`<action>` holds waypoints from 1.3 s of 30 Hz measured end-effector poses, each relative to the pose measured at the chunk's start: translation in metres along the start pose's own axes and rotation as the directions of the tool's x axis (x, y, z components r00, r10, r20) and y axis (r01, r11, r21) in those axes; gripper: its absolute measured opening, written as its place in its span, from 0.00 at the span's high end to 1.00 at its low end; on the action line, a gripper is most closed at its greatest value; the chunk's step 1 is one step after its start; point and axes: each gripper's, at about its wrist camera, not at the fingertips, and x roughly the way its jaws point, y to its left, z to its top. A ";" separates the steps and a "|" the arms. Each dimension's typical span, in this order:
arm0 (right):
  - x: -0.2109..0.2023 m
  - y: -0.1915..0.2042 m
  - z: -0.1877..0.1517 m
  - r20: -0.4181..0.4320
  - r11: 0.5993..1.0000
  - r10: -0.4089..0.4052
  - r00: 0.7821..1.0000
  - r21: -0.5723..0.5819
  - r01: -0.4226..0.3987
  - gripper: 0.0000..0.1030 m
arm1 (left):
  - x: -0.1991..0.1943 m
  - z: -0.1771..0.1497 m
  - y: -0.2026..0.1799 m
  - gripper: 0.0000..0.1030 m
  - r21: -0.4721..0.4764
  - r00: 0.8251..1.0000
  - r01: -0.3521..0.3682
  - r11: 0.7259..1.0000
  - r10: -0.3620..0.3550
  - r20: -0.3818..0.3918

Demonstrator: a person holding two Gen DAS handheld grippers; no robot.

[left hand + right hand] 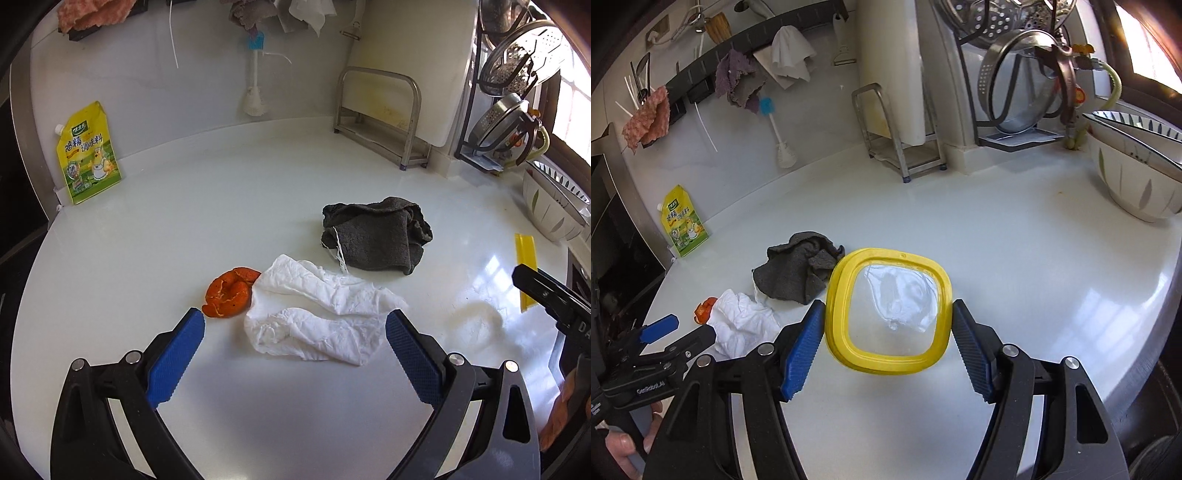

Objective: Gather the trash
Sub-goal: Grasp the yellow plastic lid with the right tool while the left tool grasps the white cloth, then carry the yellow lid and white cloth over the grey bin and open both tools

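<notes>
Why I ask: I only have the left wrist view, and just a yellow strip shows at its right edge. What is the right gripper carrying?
Observer: The right gripper is shut on a square yellow-rimmed frame with a clear centre, pads pressing its two sides.
Operator: Any trash in it already?
Observer: None that I can see; its centre shows only reflections.
Operator: Where is it relative to the cloth?
Observer: In the right wrist view it sits just right of the dark grey cloth, its rim overlapping the cloth's edge.
</notes>
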 end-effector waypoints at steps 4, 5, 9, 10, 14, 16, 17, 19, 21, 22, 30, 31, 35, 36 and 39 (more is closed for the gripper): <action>-0.007 -0.016 -0.001 0.008 0.998 0.022 1.000 0.066 -0.023 0.35 | 0.008 0.003 -0.016 0.06 -0.006 0.999 -0.029 1.000 0.029 -0.025; -0.007 -0.018 0.001 0.006 0.996 0.033 0.999 0.077 -0.033 0.35 | 0.011 0.004 -0.020 0.06 -0.001 0.999 -0.044 0.999 0.044 -0.031; 0.000 -0.022 0.001 -0.025 0.991 0.076 0.997 0.108 -0.073 0.35 | 0.023 0.009 -0.030 0.07 -0.004 0.995 -0.084 0.996 0.084 -0.053; 0.001 -0.023 0.001 -0.032 0.989 0.090 0.995 0.121 -0.085 0.35 | 0.026 0.010 -0.031 0.07 -0.006 0.995 -0.084 0.996 0.084 -0.062; 0.002 -0.025 0.004 -0.032 0.981 0.124 0.992 0.152 -0.118 0.35 | 0.036 0.010 -0.036 0.25 -0.007 0.992 -0.078 0.997 0.076 -0.097; 0.001 -0.025 0.004 -0.028 0.979 0.135 0.990 0.160 -0.129 0.35 | 0.042 0.009 -0.039 0.31 -0.003 0.990 -0.079 0.997 0.078 -0.118; 0.001 -0.024 0.004 -0.029 0.978 0.138 0.990 0.161 -0.132 0.35 | 0.044 0.008 -0.040 0.34 0.002 0.989 -0.082 0.997 0.082 -0.122; 0.003 -0.023 0.004 -0.034 0.978 0.140 0.990 0.159 -0.133 0.35 | 0.042 0.009 -0.042 0.46 0.006 0.991 -0.076 0.997 0.076 -0.110; 0.003 -0.021 0.004 -0.035 0.979 0.141 0.989 0.152 -0.134 0.35 | 0.041 0.008 -0.043 0.58 0.010 0.992 -0.060 0.998 0.060 -0.107; 0.003 -0.020 0.004 -0.035 0.980 0.141 0.989 0.148 -0.135 0.35 | 0.040 0.007 -0.043 0.69 0.016 0.993 -0.059 0.998 0.060 -0.105; 0.001 -0.015 0.003 -0.028 0.983 0.140 0.990 0.128 -0.135 0.35 | 0.016 -0.002 -0.027 0.90 0.002 0.998 -0.001 1.000 0.002 -0.070; 0.000 -0.014 0.002 -0.027 0.983 0.138 0.990 0.124 -0.134 0.35 | 0.010 -0.004 -0.025 0.90 0.010 0.998 -0.009 1.000 0.009 -0.057; -0.006 -0.006 -0.002 -0.017 0.986 0.139 0.990 0.095 -0.137 0.35 | -0.024 -0.017 -0.021 0.90 0.049 0.999 -0.039 0.998 0.038 0.020; -0.009 -0.003 -0.004 -0.017 0.987 0.141 0.990 0.086 -0.139 0.35 | -0.031 -0.021 -0.019 0.90 0.054 0.999 -0.037 0.998 0.035 0.030; -0.021 0.010 -0.014 -0.009 0.989 0.143 0.990 0.038 -0.143 0.35 | -0.051 -0.036 -0.012 0.90 0.064 0.999 -0.032 0.997 0.029 0.042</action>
